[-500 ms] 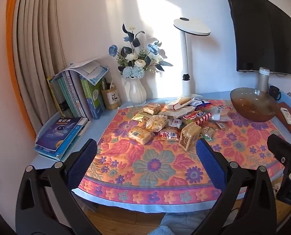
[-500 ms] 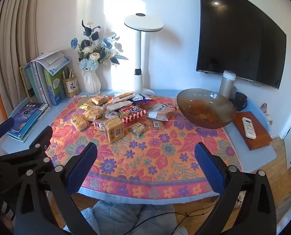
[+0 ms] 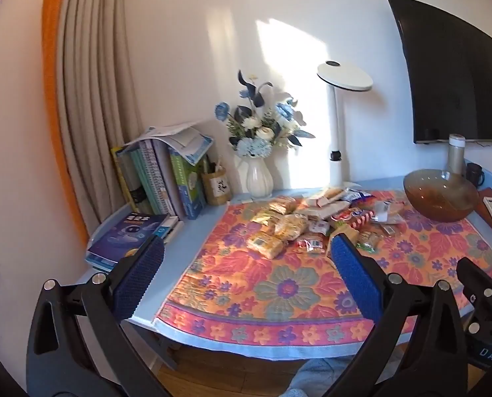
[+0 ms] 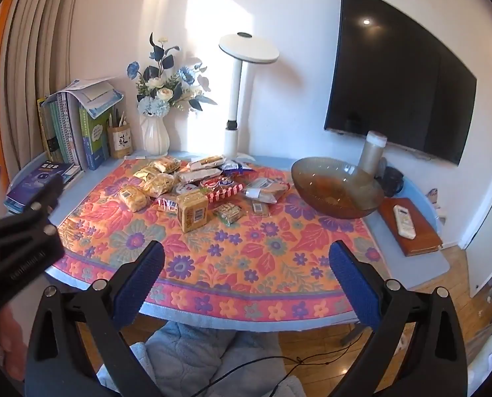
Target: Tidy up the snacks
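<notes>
Nearest the lens, the left claw [image 3: 246, 278] hangs short of the near edge of the worktop [image 3: 193, 241], its blue pads spread wide with nothing between them. The right claw [image 4: 246, 276] is likewise spread wide and empty, over the front hem of the flowered cloth [image 4: 232, 251] that covers most of the worktop.

Farther in, the snacks [image 4: 196, 188] lie in a loose heap on the cloth, toward its back half and left of centre: small wrapped packets, touching or overlapping one another. A tan block-shaped packet [image 4: 193, 211] stands at the front of the heap. Well apart from both claws, to the right of the heap, an amber glass bowl [image 4: 336, 187] sits on the cloth's far right corner. Beside it a remote control [image 4: 404, 221] rests on a brown book.

Along the wall stand books [image 4: 70, 125], a white vase of blue flowers [image 4: 155, 135], a white lamp [image 4: 236, 99] and a dark television [image 4: 401, 79].
</notes>
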